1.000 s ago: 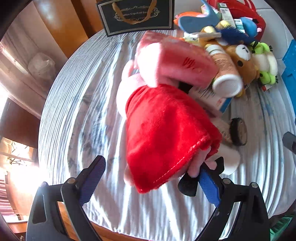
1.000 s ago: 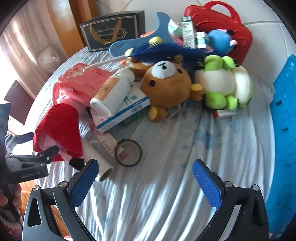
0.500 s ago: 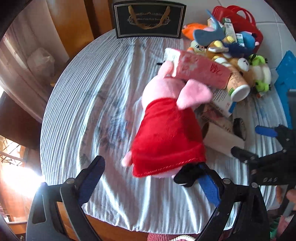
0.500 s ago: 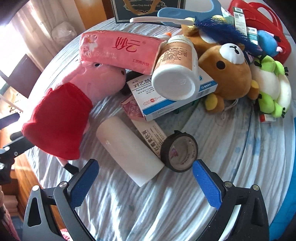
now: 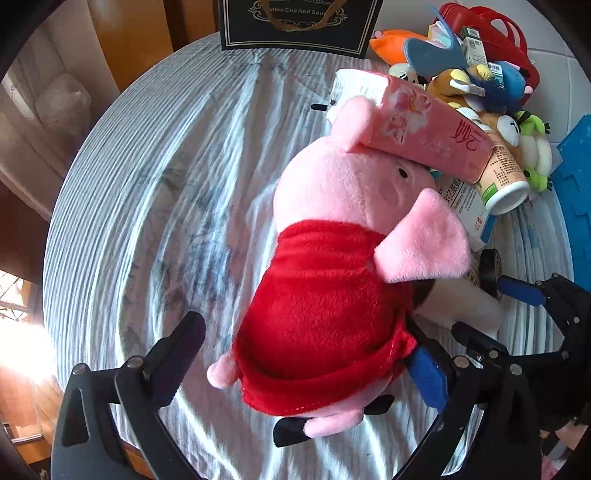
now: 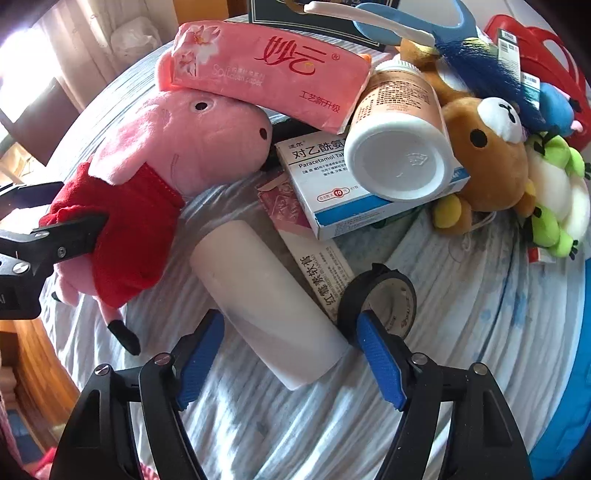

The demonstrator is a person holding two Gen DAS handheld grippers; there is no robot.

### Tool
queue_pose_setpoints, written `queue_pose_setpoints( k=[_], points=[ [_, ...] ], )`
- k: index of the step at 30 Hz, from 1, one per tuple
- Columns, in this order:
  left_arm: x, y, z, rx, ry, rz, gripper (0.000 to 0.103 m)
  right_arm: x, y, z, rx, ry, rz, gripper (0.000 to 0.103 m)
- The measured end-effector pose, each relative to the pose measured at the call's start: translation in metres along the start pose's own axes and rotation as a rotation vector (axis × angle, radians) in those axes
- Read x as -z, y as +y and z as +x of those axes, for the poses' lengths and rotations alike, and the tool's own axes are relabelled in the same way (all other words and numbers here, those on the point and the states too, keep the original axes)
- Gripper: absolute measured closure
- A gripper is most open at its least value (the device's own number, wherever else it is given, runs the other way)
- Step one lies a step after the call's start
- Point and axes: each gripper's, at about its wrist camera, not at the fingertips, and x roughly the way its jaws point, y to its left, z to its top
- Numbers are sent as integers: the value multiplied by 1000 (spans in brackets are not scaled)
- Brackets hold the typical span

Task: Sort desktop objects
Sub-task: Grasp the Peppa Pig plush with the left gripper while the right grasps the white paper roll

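Observation:
A pink pig plush in a red dress (image 5: 332,280) lies on the striped tablecloth, its head under a pink tissue pack (image 5: 424,136). My left gripper (image 5: 310,350) is open, its jaws on either side of the plush's dress; the plush also shows in the right wrist view (image 6: 147,192). My right gripper (image 6: 291,354) is open, its jaws straddling the near end of a white cylinder (image 6: 266,299) that lies on the cloth. A black tape roll (image 6: 380,295) stands by the right finger.
A pile sits behind: medicine box (image 6: 332,192), white-capped bottle (image 6: 399,147), brown bear plush (image 6: 487,155), green frog plush (image 6: 554,199), blue brush, red bag (image 5: 495,37). A black gift bag (image 5: 295,22) stands at the far edge. A blue crate (image 5: 576,184) is at right.
The right gripper has moved in and narrowed around the white cylinder. The left gripper has closed in on the pig plush, which now lies lower on the cloth.

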Motion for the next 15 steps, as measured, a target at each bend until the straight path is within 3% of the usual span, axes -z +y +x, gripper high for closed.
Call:
queue_pose_setpoints(
  k=[5,8,11,15],
  points=[
    [-10,-24,-1,-19,-3,63,0,-8,3,6,30,-21,-42,16],
    [-19,-34,12,-27,18,79,0,-6,7,4,66,-11,-67,35],
    [-20,-35,26,5,51,66,2,2,7,-4,46,-2,-71,56],
    [-8,-33,22,17,45,62,15,6,8,-5,16,11,-78,59]
  ],
)
